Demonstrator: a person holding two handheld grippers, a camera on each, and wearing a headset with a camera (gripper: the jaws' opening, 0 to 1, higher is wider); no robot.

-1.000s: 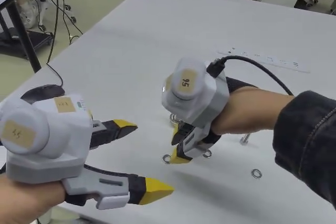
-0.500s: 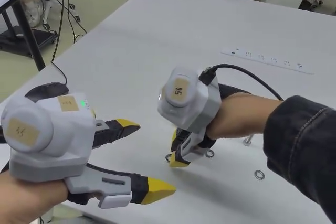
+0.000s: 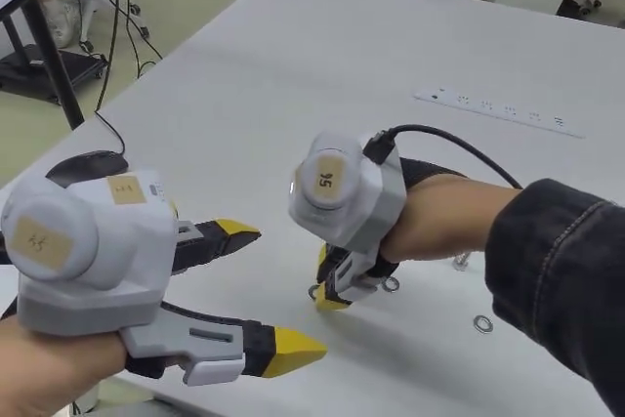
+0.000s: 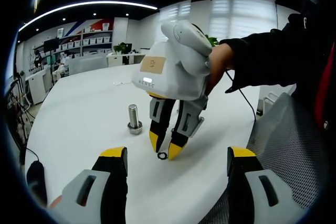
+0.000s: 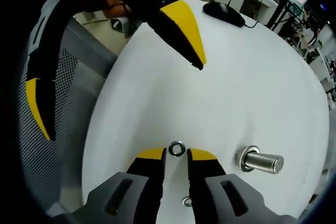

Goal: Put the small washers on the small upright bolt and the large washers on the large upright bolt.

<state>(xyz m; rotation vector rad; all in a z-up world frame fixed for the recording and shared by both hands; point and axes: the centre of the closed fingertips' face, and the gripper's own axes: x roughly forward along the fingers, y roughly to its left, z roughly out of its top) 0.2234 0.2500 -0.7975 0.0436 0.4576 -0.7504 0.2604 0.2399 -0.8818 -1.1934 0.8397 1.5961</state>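
Observation:
My right gripper (image 3: 330,300) points down at the white table (image 3: 293,75), its jaws a narrow gap apart. A small washer (image 5: 177,148) lies on the table just at the tips of my right gripper (image 5: 177,155), between them and touching neither. A second washer (image 5: 186,201) lies further back under the jaws. The large bolt (image 5: 261,161) stands just right of them with a washer at its base; it also appears as the large bolt (image 4: 135,119). My left gripper (image 3: 269,290) hovers wide open at the front left, holding nothing. More washers (image 3: 482,323) lie to the right near a small bolt (image 3: 459,263).
A white power strip (image 3: 498,109) lies across the far side of the table. A black mouse (image 3: 88,165) sits by the left edge. The table's front edge runs just below my left gripper. A desk with cables (image 3: 107,36) stands off to the left.
My right gripper has shifted a little to the left and settled its tips at the washer. The left gripper has held its place.

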